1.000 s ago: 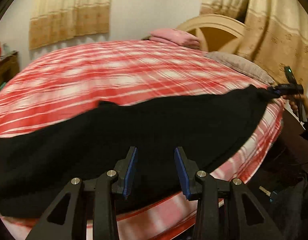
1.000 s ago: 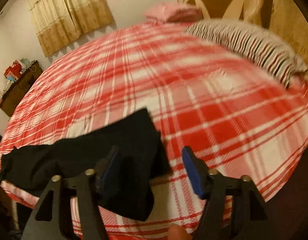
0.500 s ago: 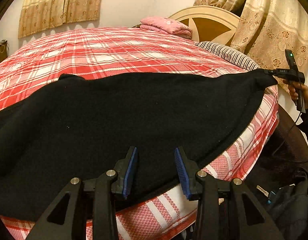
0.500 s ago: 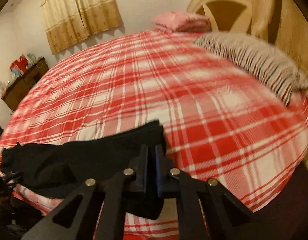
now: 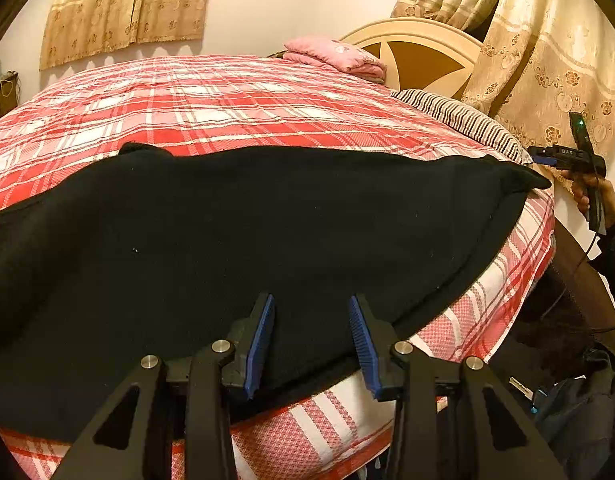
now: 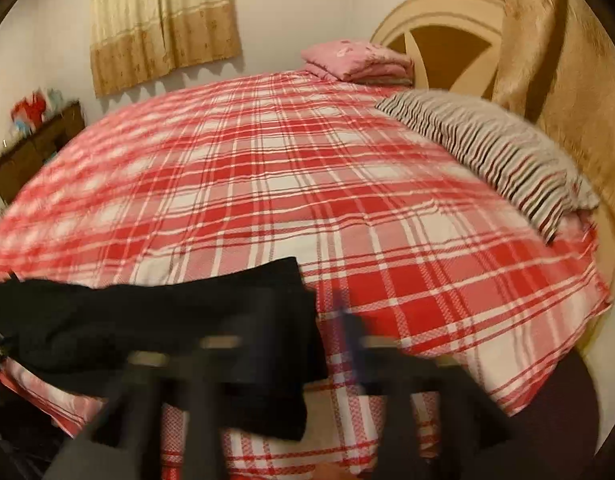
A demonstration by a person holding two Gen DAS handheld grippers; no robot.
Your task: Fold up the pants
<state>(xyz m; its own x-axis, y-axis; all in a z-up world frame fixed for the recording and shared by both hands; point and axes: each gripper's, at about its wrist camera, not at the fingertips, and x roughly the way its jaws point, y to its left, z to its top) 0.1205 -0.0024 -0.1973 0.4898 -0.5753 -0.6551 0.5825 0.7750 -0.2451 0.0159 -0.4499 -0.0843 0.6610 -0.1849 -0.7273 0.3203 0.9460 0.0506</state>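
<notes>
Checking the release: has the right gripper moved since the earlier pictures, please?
Yes: the right gripper has lifted off the corner of the pants, up towards the striped pillow.

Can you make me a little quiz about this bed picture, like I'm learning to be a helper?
1. True or false: the left gripper has its fingers apart, with nothing pinched between them.
2. Pick one. What do the black pants lie on? A: the red plaid bedspread. B: a wooden table. C: the floor.
3. Short answer: what pattern is on the pillow beside the headboard?

Key: 1 true; 2 A; 3 stripes.
</notes>
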